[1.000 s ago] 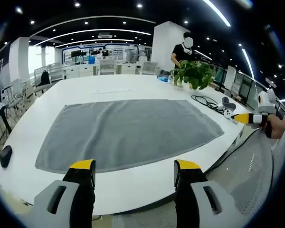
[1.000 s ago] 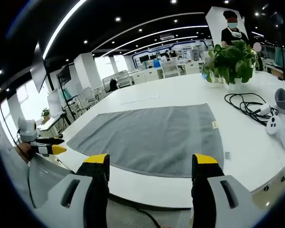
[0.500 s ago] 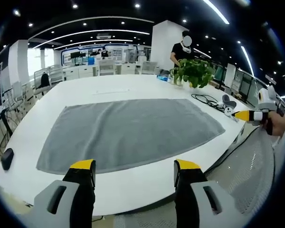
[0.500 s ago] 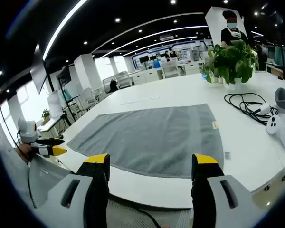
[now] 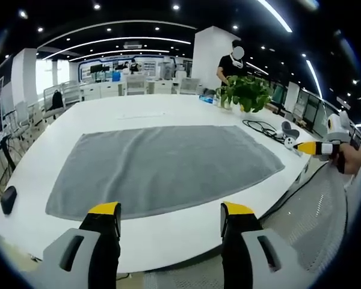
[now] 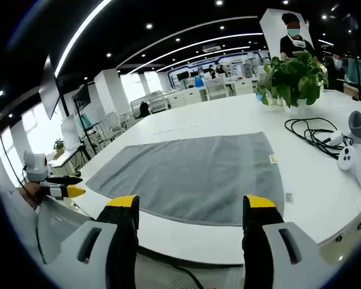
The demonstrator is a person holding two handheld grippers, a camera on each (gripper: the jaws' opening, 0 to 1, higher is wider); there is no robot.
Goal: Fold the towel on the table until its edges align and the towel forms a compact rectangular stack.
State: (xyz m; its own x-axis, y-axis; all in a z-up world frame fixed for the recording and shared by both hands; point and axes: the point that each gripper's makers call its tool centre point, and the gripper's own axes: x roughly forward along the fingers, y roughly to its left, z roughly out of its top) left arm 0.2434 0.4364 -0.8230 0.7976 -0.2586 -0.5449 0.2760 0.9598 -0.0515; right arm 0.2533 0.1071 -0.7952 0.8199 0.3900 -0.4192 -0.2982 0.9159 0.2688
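Open-plan office: long white table (image 5: 168, 108), rows of desks (image 6: 186, 93), ceiling spotlights (image 5: 96, 6)

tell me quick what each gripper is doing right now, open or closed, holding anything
Left gripper: open, holding nothing, off the gray towel.
Right gripper: open, holding nothing, off the towel.

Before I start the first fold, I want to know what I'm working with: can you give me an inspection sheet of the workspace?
Surface: white table, large, rounded edge.
Job's things: grey towel spread flat, unfolded, small tags at one edge.
Clutter: potted plant, white controller and a grey one beside the cable; dark object at the table's edge.
Grippers: left hand-held gripper open, short of the towel; right hand-held gripper open, also short of it.
Cables: black cable looped near the plant, off the towel.
Surroundings: open office, ceiling lights, person standing behind the plant.
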